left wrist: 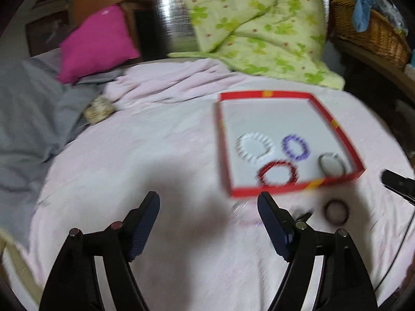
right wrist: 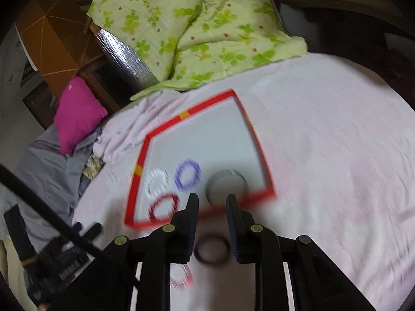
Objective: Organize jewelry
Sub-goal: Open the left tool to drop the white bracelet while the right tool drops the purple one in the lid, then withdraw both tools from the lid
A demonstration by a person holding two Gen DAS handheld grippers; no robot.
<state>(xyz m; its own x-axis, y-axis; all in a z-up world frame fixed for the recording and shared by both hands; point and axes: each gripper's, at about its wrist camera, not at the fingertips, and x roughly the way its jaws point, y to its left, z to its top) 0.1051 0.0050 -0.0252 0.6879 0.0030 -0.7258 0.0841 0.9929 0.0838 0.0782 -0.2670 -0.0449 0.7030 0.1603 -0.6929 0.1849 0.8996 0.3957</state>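
Note:
A shallow red-rimmed box (left wrist: 272, 93) with a white floor lies on the pink bedspread. In it are a white bracelet (left wrist: 254, 146), a purple one (left wrist: 295, 147), a red one (left wrist: 277, 173) and a grey one (left wrist: 332, 164). A dark maroon bracelet (left wrist: 336, 211) lies on the bedspread in front of the box. My left gripper (left wrist: 208, 202) is open and empty, left of the box's near edge. My right gripper (right wrist: 212, 202) is open above the box's near rim (right wrist: 197, 213); the dark bracelet (right wrist: 211, 251) lies between its fingers, nearer the camera. A pink bracelet (right wrist: 181, 277) lies below.
A green floral quilt (left wrist: 256, 20) is heaped behind the box. A magenta pillow (left wrist: 96, 41) and grey sheet (left wrist: 28, 119) lie at the left. A wicker basket (left wrist: 371, 28) stands at the far right. The right gripper's dark tip (left wrist: 396, 181) shows at the right edge.

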